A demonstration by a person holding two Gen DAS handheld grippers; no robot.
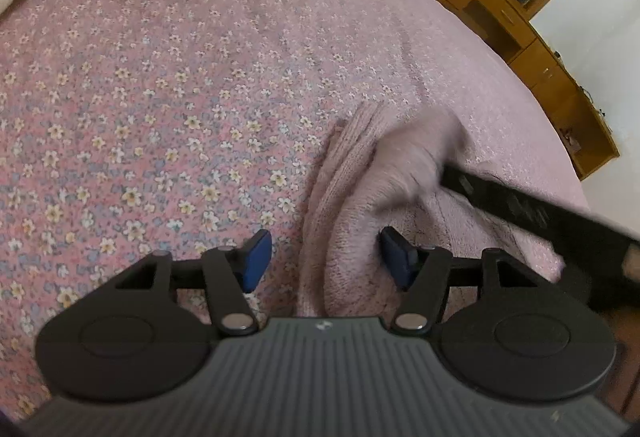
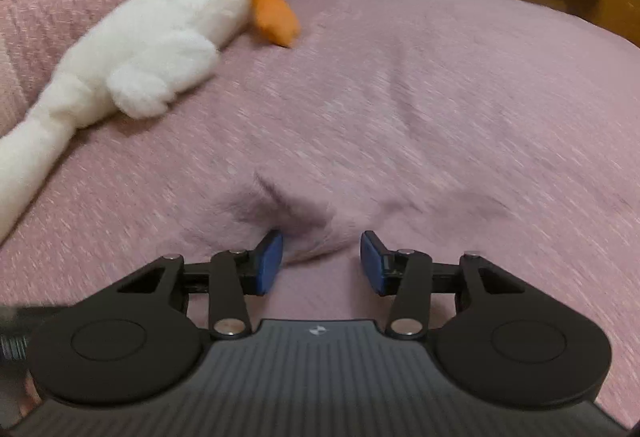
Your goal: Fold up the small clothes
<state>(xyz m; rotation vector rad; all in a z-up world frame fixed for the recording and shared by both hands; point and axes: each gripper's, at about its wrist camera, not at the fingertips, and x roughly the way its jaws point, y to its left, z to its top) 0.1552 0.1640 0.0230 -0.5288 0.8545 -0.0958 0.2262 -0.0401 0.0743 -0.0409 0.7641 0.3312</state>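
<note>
Pale pink knit, the small garment [image 1: 360, 197] lies bunched near the bed's [image 1: 160, 97] right edge, light, limp and stretchy, best pinched at a hem corner; left tool [image 1: 320, 257] and right tool [image 2: 322, 261] both stand released.

Both tools looked alike: the left gripper [image 1: 322, 259] and right gripper [image 2: 322, 263] wore blue pads on black linkage arms, silver pivot screws, round black discs, ribbed grey bodies.
</note>
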